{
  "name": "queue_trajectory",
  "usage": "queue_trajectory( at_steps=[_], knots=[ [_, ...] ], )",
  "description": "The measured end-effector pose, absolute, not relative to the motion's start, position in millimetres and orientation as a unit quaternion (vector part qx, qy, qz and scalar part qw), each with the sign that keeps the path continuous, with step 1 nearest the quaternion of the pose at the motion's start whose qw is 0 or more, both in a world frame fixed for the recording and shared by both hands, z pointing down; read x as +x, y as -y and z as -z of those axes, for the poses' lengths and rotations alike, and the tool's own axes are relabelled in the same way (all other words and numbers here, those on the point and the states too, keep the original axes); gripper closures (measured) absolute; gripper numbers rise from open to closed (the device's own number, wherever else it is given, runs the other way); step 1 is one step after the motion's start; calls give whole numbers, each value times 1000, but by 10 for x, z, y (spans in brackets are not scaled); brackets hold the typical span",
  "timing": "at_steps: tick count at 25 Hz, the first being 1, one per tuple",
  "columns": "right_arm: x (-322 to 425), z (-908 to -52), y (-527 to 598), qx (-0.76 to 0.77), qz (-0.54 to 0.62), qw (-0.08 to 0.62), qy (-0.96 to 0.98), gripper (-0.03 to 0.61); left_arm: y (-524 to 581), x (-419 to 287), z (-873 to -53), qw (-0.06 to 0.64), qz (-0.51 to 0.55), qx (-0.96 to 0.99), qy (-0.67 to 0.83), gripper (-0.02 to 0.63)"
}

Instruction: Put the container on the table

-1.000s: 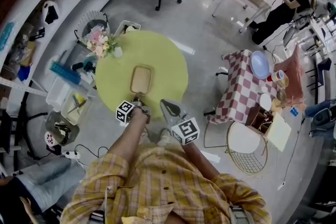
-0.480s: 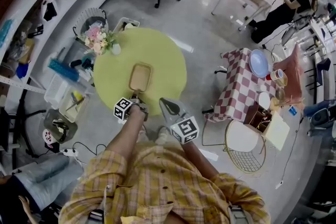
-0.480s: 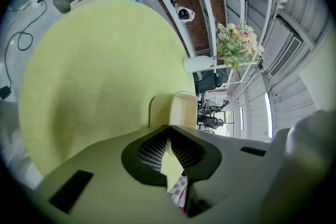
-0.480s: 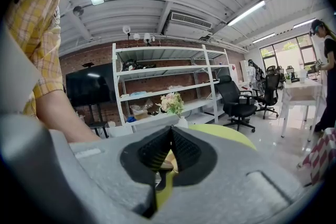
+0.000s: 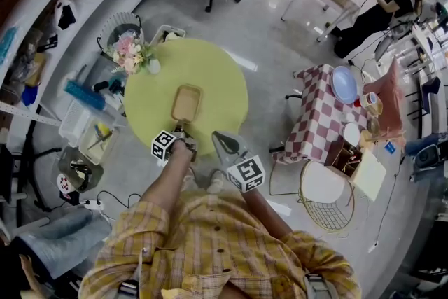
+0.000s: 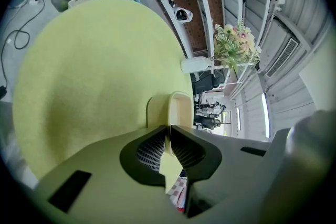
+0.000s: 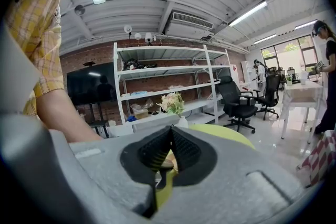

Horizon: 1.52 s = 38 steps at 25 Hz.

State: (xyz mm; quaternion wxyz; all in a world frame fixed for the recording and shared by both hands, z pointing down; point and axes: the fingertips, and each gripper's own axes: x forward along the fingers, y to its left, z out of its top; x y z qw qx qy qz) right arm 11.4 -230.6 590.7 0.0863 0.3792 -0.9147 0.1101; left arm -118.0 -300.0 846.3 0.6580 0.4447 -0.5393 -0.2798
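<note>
A tan rectangular container [image 5: 187, 103] rests on the round yellow-green table [image 5: 217, 80], open side up. In the head view my left gripper [image 5: 180, 131] reaches over the table's near edge to the container's near end. The left gripper view shows that gripper [image 6: 169, 134] shut on the thin rim of the container [image 6: 178, 107], with the table [image 6: 94, 71] beneath. My right gripper [image 5: 218, 138] hangs just off the table's near edge, right of the left one. In its own view the right gripper [image 7: 170, 136] is shut with nothing between the pads.
A white vase of flowers [image 5: 133, 52] stands at the table's far left edge. A checkered table [image 5: 322, 115] with dishes and a wire chair [image 5: 329, 203] are to the right. Bins and cables [image 5: 91, 129] lie on the floor at left, with shelving beyond.
The head camera has shifted slightly. The container, the left gripper on its rim and the right gripper keep their places relative to the table.
</note>
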Motion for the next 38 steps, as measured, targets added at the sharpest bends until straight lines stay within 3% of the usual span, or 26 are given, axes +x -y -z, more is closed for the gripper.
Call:
queue_trajectory(
  at_steps=[19, 38],
  knots=[
    [45, -5871, 2232, 365, -106, 84, 921, 581, 2828, -1218, -8364, 658, 298, 444, 530, 575],
    [43, -5785, 2099, 357, -97, 71, 926, 581, 2705, -1236, -7965, 654, 353, 452, 494, 598]
  ],
)
